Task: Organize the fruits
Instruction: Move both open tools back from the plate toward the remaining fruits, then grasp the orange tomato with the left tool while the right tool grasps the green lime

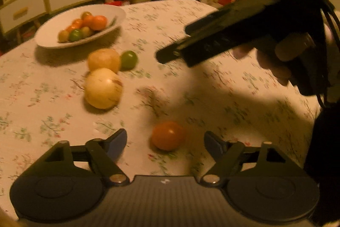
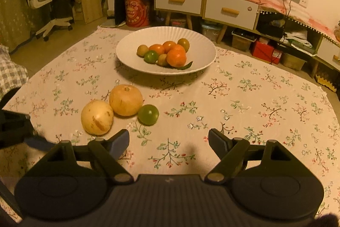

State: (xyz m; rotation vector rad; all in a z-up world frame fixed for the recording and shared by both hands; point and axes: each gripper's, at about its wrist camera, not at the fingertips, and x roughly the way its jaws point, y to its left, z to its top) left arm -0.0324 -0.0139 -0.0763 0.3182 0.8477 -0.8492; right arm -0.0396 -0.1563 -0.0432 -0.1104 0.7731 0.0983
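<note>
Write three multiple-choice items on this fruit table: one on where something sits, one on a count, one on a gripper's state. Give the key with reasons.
1. Where does the orange fruit outside the bowl lie?
A. Inside the white bowl
B. On the tablecloth between the open fingers of the left gripper
C. On top of a yellow fruit

2. How many green fruits lie loose on the tablecloth?
A. One
B. Two
C. Three

3. What state is the right gripper in?
A. Shut on a fruit
B. Open and holding nothing
C. Shut and holding nothing

Key:
1 B: the left wrist view shows it on the cloth between the two fingertips, apart from the white bowl.
2 A: only one green fruit lies by the two large yellow ones.
3 B: its fingers stand wide apart over bare cloth.
</note>
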